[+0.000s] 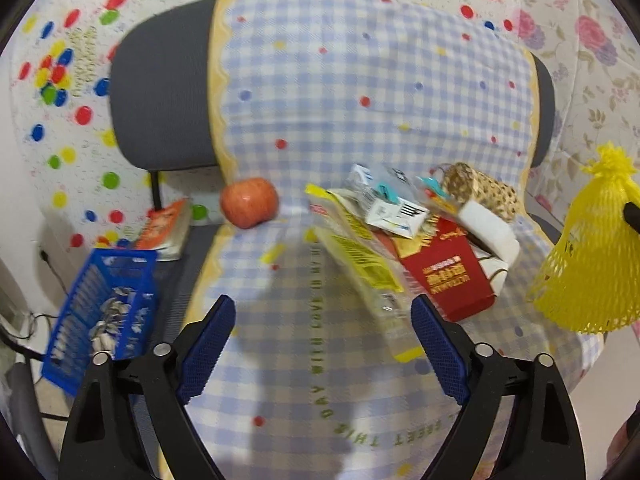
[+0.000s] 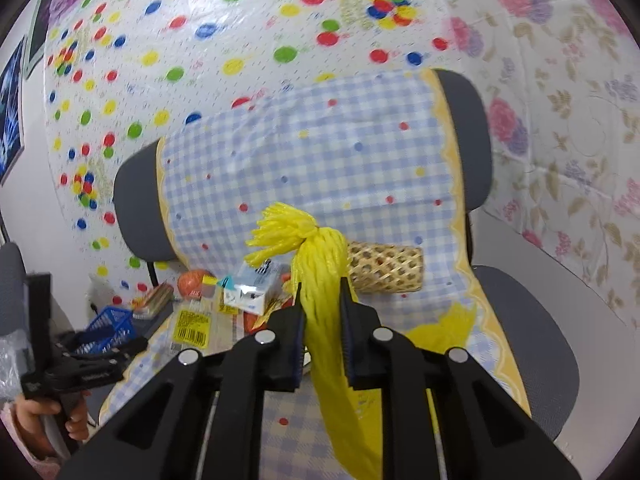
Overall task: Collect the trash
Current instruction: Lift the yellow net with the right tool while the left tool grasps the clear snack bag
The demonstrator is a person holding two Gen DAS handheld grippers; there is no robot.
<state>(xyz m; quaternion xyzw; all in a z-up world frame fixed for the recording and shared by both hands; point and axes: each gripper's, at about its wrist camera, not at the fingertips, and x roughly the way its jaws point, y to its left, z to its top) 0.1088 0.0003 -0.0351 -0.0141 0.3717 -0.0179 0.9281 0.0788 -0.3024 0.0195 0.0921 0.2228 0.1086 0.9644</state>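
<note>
A heap of trash lies on a chair draped in blue checked cloth (image 1: pixel 360 80): a red packet (image 1: pixel 448 276), a yellow-labelled clear wrapper (image 1: pixel 356 248), a small white carton (image 1: pixel 396 212) and a woven bamboo tube (image 1: pixel 484 192). My right gripper (image 2: pixel 323 304) is shut on a yellow mesh net bag (image 2: pixel 320 264), which hangs at the right edge as the net bag (image 1: pixel 592 256) in the left wrist view. My left gripper (image 1: pixel 322 316) is open above the cloth in front of the heap, nothing between its fingers.
A red apple (image 1: pixel 250 202) rests on the seat left of the heap. A blue plastic basket (image 1: pixel 104 312) holding crumpled pieces stands on the floor at the left, by an orange book (image 1: pixel 166 226). A hand (image 2: pixel 44 412) holds the left gripper.
</note>
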